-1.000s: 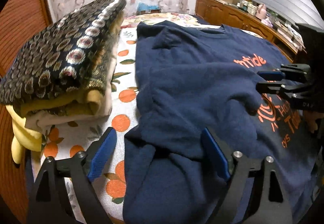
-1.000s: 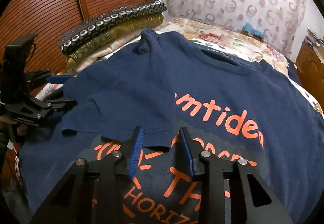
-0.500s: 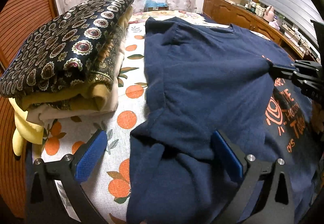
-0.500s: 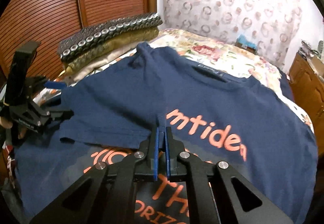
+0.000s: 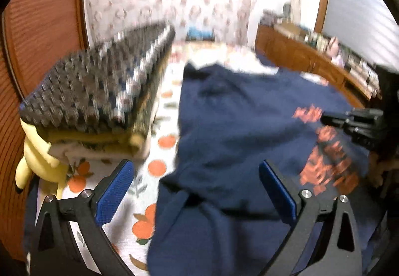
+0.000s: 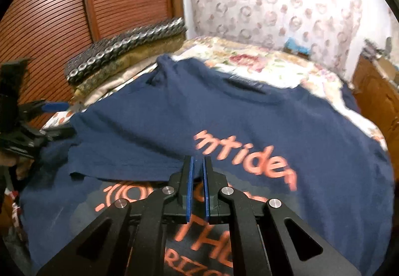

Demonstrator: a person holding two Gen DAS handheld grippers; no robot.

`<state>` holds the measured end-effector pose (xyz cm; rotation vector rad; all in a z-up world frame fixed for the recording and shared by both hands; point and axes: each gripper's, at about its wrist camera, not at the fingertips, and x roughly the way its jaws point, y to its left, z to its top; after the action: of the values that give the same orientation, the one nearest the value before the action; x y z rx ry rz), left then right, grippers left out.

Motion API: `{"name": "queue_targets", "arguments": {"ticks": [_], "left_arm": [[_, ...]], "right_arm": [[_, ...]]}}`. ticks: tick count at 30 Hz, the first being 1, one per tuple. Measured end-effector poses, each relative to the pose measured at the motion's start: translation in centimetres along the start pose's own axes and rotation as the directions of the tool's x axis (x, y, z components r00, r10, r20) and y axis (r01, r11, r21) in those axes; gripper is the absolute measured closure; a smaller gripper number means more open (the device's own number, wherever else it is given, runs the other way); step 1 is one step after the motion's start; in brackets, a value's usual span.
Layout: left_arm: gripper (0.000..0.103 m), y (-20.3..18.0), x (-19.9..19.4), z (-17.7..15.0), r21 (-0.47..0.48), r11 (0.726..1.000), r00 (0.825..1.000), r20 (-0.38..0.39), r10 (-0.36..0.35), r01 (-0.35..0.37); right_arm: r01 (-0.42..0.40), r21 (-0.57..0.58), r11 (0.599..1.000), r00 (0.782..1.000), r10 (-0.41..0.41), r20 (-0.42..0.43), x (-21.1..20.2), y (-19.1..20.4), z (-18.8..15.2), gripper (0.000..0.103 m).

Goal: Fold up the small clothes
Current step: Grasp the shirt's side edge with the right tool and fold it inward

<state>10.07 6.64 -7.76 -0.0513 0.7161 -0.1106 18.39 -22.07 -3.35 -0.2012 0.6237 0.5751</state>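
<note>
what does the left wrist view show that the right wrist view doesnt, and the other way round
Only the left wrist view shows the orange-print sheet beside the shirt, a yellow plush under the folded stack, and the left gripper with its jaws wide apart over the shirt's edge.

Only the right wrist view shows the collar and the readable lettering, with the right gripper jaws nearly closed, a narrow gap between them.

Both show the navy t-shirt with one side folded in, and the stack of patterned folded fabric.

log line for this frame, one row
fold: sleeve laid over shirt | left gripper: open above hem | right gripper: slightly apart, nothing clearly held
</note>
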Motion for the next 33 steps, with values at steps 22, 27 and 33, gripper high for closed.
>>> {"name": "queue_targets", "arguments": {"ticks": [22,27,33], "left_arm": [[0.002,-12.3,-0.3,4.5,0.173,0.975,0.966,0.191,-0.175,0.142],[0.002,-14.0,-0.1,4.3,0.194,0.964,0.964,0.161,-0.212,0.180],[0.002,-15.7,-0.7,3.5,0.221,0.947,0.957,0.127,-0.263,0.231]], "right_arm": [[0.356,0.208,0.911,0.924,-0.376,0.064,-12.6,-12.6,-7.9,0.054],[0.376,0.275,0.885,0.924,-0.380,-0.039,-12.5,-15.2,-11.5,0.054],[0.364,0.329,0.871,0.931,-0.333,-0.149,-11.2,-16.5,-13.5,0.054]]}}
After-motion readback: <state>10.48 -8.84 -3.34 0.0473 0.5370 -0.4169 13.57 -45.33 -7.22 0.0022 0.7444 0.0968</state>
